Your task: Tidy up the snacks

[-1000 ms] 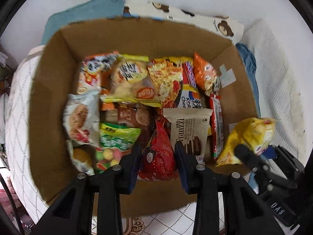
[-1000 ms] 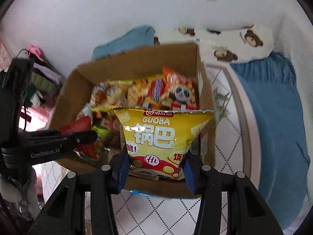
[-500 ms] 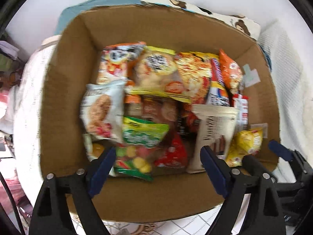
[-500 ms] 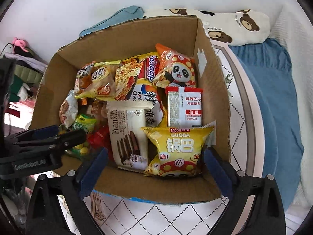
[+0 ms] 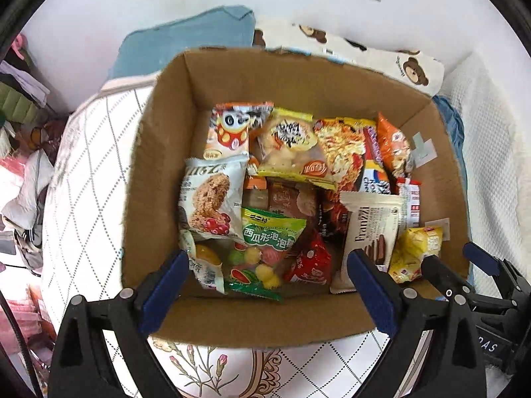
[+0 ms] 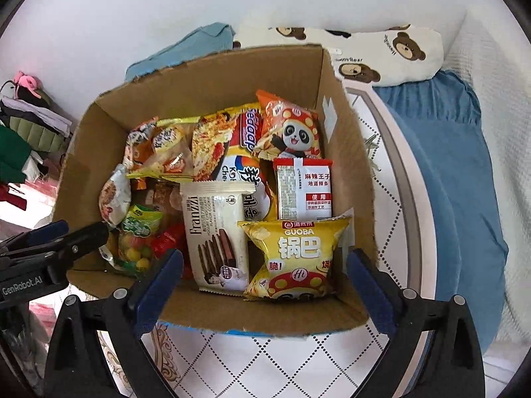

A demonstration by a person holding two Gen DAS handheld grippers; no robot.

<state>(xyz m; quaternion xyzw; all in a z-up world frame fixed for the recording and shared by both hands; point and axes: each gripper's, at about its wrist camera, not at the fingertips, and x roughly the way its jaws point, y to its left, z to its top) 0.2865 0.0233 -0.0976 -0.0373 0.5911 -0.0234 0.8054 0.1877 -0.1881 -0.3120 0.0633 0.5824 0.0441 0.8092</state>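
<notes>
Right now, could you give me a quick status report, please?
Left gripper opening, nothing held. Right gripper open, empty. Yellow Guoba bag lying in cardboard box. Nothing in the way.

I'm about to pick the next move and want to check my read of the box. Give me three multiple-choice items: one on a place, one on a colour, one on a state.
1. Where does the GUOBA bag lie?
A. in the cardboard box, beside the Franzzi pack
B. on the blue blanket
C. on the bear pillow

2. What colour is the GUOBA bag mainly?
A. green
B. yellow
C. purple

3. How does the right gripper stand?
A. shut on the GUOBA bag
B. shut on the box wall
C. open, holding nothing

Answers:
1 A: it rests at the box's near right corner, next to the Franzzi pack.
2 B: its front is yellow with white characters.
3 C: its blue pads stand wide apart, clear of the bag.
</notes>
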